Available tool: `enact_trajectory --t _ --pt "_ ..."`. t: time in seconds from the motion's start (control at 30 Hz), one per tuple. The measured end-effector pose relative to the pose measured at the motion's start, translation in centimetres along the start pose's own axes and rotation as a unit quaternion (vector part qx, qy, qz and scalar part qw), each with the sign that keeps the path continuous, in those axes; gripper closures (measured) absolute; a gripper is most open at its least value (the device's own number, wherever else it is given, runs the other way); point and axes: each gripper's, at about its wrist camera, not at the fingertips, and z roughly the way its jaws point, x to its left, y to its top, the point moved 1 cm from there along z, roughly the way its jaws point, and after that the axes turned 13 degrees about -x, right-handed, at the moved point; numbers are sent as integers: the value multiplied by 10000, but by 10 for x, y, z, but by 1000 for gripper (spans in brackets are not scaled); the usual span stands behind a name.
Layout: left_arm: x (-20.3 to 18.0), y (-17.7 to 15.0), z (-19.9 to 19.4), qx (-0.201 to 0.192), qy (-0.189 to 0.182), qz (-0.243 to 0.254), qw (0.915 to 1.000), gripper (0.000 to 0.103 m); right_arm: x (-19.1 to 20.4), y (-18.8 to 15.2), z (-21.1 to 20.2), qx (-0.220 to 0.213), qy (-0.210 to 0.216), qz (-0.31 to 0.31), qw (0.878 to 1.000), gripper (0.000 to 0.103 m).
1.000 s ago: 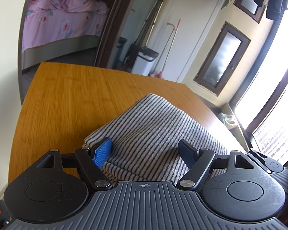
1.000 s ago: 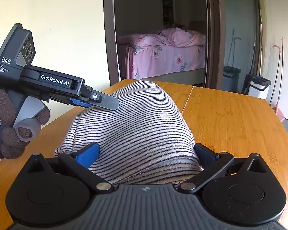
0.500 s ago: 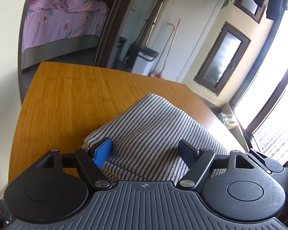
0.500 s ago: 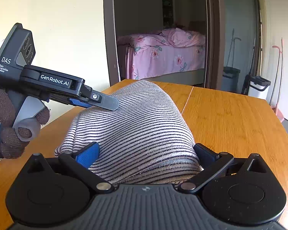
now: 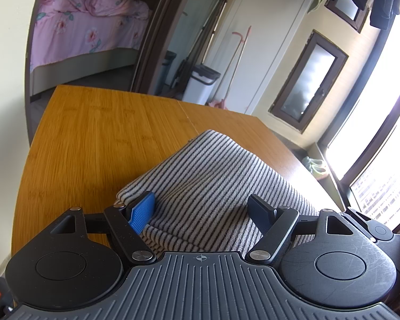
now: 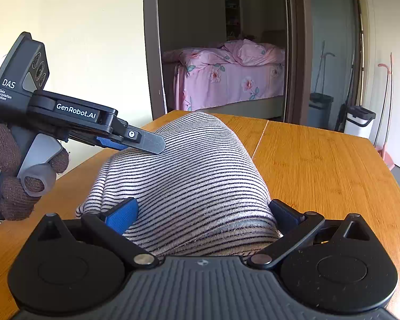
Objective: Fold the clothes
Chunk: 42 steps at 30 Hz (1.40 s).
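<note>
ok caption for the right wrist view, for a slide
Right gripper open around a folded striped garment on a wooden table, left gripper resting on its far edge.

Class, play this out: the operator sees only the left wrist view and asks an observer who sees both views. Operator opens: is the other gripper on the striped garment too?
Observer: Yes. The right gripper is open, its fingers either side of the striped garment.
Operator: How does my gripper look from there?
Observer: The left gripper reaches in from the left, its fingertip over the garment's top.
Operator: Who holds it?
Observer: A hand in a brown knit glove.
</note>
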Motion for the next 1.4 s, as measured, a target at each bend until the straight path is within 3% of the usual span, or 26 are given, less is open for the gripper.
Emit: enact_trajectory --t 0.2,0.6,0.87,1.0,1.1,1.2,1.27,1.33,1.4 --pt "1 1 0 19 -21 -15 10000 22 1 1 2 26 -40 42 10000 0" --pt "15 15 16 132 51 -160 9998 21 27 11 24 364 -551 223 9976 0" --pt "13 11 21 118 15 -203 9997 12 29 9 26 356 -581 210 9975 0" --pt "3 19 -3 -142 319 -195 9992 18 18 12 23 534 -261 220 9980 0" --pt "-7 17 -42 -497 365 -266 9977 14 -4 22 8 454 33 383 9982 0" --pt "-20 4 -63 -465 531 -156 9974 12 -27 34 0 321 72 527 9981 0" --pt "-29 -8 -61 -255 239 -295 9990 11 -28 36 13 452 57 542 9975 0" --pt "-37 -19 -55 -66 63 -285 9996 14 -27 37 27 608 50 549 9966 9" --pt "-45 -28 -47 77 80 -54 9999 18 -27 39 41 763 42 556 9955 37"
